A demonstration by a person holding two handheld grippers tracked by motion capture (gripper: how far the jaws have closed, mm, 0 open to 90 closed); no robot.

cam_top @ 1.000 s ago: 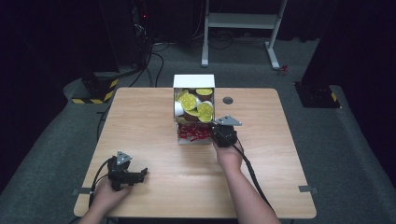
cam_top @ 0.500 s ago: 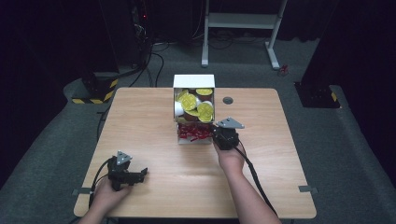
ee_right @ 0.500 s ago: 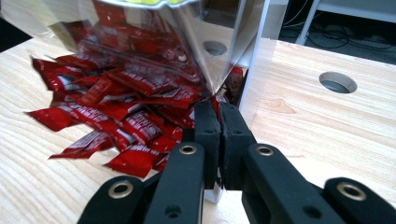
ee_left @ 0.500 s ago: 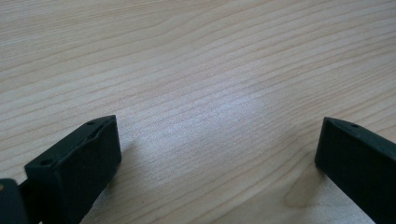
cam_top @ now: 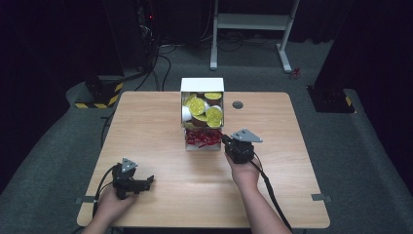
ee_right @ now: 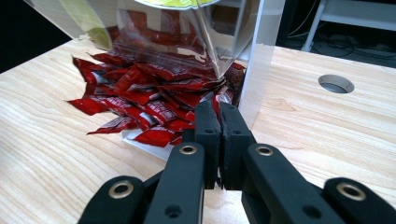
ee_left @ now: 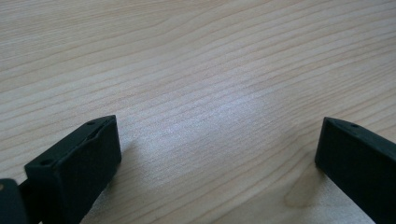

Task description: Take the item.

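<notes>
Dark room surrounding wooden counter (cam_top: 160, 122). White dispenser box (cam_top: 202, 114) standing mid-counter, yellow-lidded cups (cam_top: 199, 106) sitting up top, red sachets (ee_right: 140, 100) spilling from bottom tray. Right gripper (ee_right: 215, 122) pointing at sachet pile, fingers pressing together on nothing, sachets lying straight ahead, just beyond tips. Left gripper (ee_left: 210, 154) resting well apart near counter's near-left corner, fingers spreading wide over bare wood. Right hand (cam_top: 245, 173) sitting nearer, likely reaching next.

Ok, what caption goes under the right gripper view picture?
Closed tongs point at a pile of red packets under a clear box.
</notes>
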